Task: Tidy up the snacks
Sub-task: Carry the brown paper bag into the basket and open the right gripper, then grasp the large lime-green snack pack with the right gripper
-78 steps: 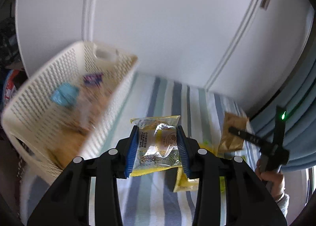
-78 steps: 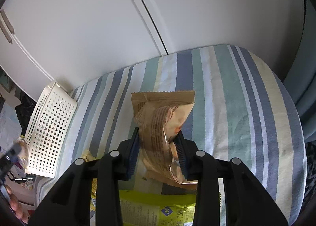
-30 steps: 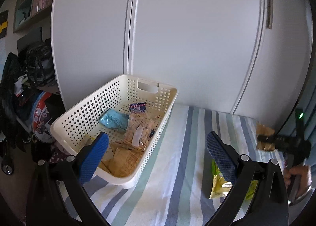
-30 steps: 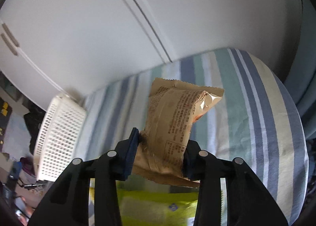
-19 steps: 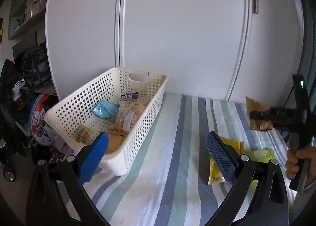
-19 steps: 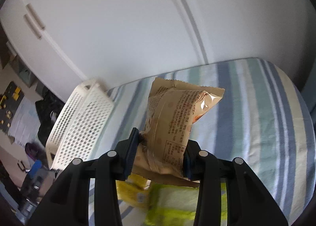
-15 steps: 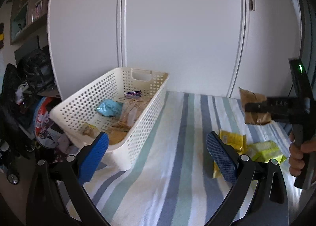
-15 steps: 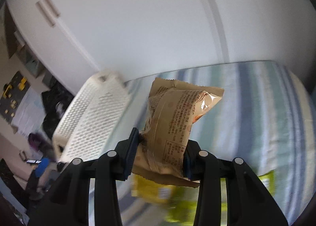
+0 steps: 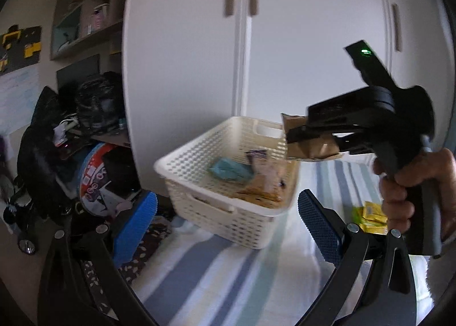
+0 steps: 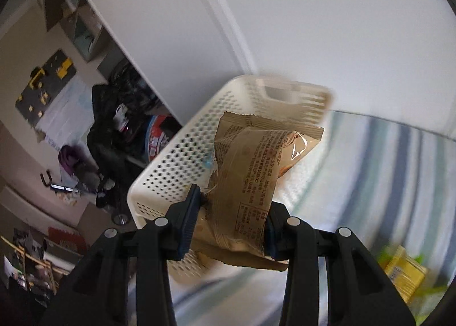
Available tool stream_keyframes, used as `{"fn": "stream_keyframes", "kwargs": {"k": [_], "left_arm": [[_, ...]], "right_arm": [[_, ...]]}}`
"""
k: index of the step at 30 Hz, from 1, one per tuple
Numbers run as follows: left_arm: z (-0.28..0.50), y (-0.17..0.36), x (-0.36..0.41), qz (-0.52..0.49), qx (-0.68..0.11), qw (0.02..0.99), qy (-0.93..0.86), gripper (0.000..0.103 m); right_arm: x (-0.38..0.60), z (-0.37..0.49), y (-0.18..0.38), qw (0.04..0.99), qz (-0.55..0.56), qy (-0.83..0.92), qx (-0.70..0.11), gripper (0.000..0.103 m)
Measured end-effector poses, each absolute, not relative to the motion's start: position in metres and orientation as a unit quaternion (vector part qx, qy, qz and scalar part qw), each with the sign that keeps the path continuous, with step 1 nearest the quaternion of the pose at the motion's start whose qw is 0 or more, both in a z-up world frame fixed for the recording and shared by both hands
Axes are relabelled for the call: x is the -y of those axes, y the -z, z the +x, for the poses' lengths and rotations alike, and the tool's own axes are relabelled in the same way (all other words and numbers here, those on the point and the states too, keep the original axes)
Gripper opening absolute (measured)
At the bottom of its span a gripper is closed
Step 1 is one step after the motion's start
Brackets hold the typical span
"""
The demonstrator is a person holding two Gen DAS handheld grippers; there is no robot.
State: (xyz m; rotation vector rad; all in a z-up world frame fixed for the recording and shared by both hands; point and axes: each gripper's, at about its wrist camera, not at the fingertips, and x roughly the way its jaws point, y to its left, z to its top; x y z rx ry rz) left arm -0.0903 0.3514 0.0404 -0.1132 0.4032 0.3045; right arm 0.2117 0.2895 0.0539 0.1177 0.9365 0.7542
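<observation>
A cream perforated basket (image 9: 199,180) (image 10: 176,161) stands on the striped cloth (image 9: 199,277) and holds several snack packets, among them a blue one (image 9: 229,170). My right gripper (image 10: 229,222) is shut on a tan snack packet (image 10: 250,172) (image 9: 309,149), which hangs over the basket's right rim. In the left wrist view a hand (image 9: 410,180) holds that gripper. My left gripper (image 9: 225,226) is open with nothing between its blue pads, low in front of the basket.
Yellow and green snack packets (image 9: 369,216) (image 10: 404,272) lie on the striped cloth to the right. White cupboard doors (image 9: 285,41) rise behind the basket. Dark bags and clutter (image 9: 71,141) fill the floor at left, beyond the cloth's edge.
My right gripper has carried the tan packet leftward from above the cloth to over the basket. My left gripper stayed open and swung left, bringing the clutter into view.
</observation>
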Motion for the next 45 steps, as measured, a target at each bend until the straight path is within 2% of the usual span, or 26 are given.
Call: {"fn": "stream_keyframes", "kwargs": {"k": [7,9,10,16,31,33,35,45], "left_arm": [[-0.09,-0.031,-0.373,-0.089,-0.201,0.962,-0.159,0.1],[-0.09,-0.03,-0.374,-0.087,-0.202,0.963,-0.159,0.1],[-0.089,-0.029,-0.374,-0.085,-0.203,0.962,-0.16,0.1],[-0.086,-0.025,-0.373,-0.085,-0.208,0.962,-0.157,0.1],[-0.08,-0.024,-0.36,-0.067,-0.224,0.962,-0.14,0.1],[-0.078,-0.026,-0.356,-0.065,-0.228,0.963,-0.13,0.1],[-0.076,-0.027,-0.352,-0.062,-0.235,0.963,-0.119,0.1],[-0.064,-0.037,-0.314,-0.052,-0.265,0.962,-0.047,0.1]], "right_arm": [[-0.347,0.217,-0.033,0.812,0.01,-0.344,-0.47,0.042],[-0.351,0.218,-0.029,0.811,0.006,-0.341,-0.476,0.052],[-0.35,0.218,-0.028,0.812,0.007,-0.338,-0.476,0.062],[-0.331,0.214,-0.038,0.825,0.014,-0.334,-0.456,0.063],[-0.192,0.182,-0.035,0.855,0.055,-0.264,-0.444,0.064],[-0.164,0.177,-0.033,0.859,0.056,-0.244,-0.446,0.068],[-0.137,0.17,-0.031,0.867,0.056,-0.218,-0.445,0.084],[-0.026,0.139,-0.007,0.873,0.081,-0.127,-0.464,0.084]]}}
